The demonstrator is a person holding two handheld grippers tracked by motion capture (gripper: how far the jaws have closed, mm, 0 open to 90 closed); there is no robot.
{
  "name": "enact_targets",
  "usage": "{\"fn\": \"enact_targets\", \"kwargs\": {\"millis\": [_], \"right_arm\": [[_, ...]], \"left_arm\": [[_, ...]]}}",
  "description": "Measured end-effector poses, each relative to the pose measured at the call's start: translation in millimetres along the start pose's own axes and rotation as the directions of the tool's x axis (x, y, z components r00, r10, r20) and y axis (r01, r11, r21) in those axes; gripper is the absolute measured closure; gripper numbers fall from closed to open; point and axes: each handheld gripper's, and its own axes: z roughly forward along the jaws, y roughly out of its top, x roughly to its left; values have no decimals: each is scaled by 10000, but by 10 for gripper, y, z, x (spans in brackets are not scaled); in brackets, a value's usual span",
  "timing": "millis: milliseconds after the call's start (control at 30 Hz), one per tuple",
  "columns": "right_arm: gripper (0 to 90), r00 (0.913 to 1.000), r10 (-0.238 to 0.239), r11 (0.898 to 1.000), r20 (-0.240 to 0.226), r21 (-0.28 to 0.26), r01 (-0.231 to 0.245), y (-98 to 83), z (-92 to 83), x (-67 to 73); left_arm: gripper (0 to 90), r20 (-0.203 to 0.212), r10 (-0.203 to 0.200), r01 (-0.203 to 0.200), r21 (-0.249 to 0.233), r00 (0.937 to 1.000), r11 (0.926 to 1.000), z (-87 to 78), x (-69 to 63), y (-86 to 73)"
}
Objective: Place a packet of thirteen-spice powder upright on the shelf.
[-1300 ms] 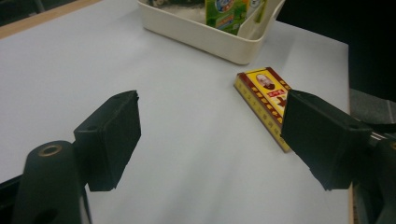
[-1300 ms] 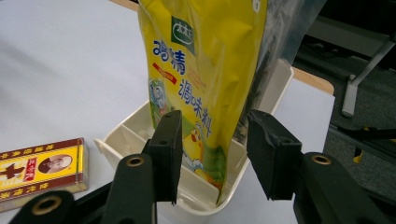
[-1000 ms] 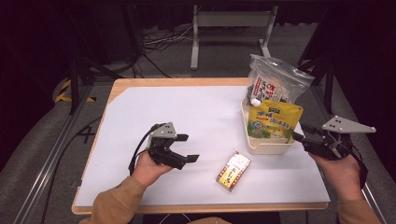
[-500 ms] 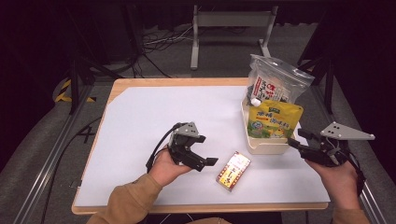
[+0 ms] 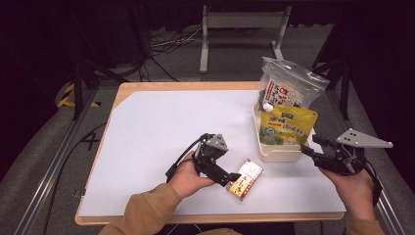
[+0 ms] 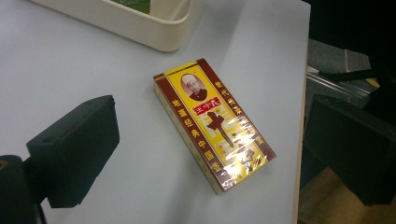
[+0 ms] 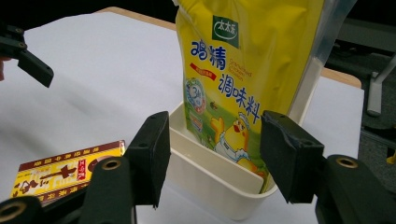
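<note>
A flat yellow and maroon box (image 5: 244,179) lies on the white table near its front edge. My left gripper (image 5: 234,177) reaches it from the left. In the left gripper view the box (image 6: 212,123) lies between the wide-apart jaws, which do not touch it; they have just been opening. A yellow pouch (image 5: 286,126) stands in a cream tray (image 5: 274,152) at the right. My right gripper (image 5: 310,145) sits just right of the tray, its jaws apart and just opening. In its own view the pouch (image 7: 243,70) and tray corner (image 7: 210,186) lie beyond the jaws.
A clear bag with a white printed label (image 5: 288,88) leans behind the pouch in the tray. The table's right edge (image 6: 301,140) runs close beside the box. Broad white tabletop (image 5: 161,127) stretches to the left and back.
My left gripper has travelled right across the table to the box, and its jaws have widened. The right hand has stayed about where it was, beside the tray.
</note>
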Motion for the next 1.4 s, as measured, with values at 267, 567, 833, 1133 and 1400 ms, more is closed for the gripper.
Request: {"fn": "enact_targets", "kwargs": {"millis": [267, 567, 833, 1133, 1400], "right_arm": [[420, 9999, -105, 9999, -18, 4, 105, -2, 19, 9], [398, 9999, -105, 9999, 18, 50, 105, -18, 37, 0], [395, 10000, -58, 10000, 37, 72, 58, -29, 49, -15], [398, 9999, -106, 9998, 71, 187, 104, -34, 86, -10], [396, 9999, -111, 9997, 94, 222, 109, -44, 88, -11]], "left_arm": [[27, 99, -417, 415, 183, 9991, 9990, 169, -15, 14], [3, 237, -1013, 1004, 355, 9946, 9943, 319, -33, 18], [5, -3, -1152, 1149, 825, 9933, 9899, 498, -59, -15], [7, -418, -1354, 1400, 1391, 9899, 9803, 626, -103, -50], [7, -546, -1343, 1416, 1653, 9894, 9760, 749, -155, -86]]}}
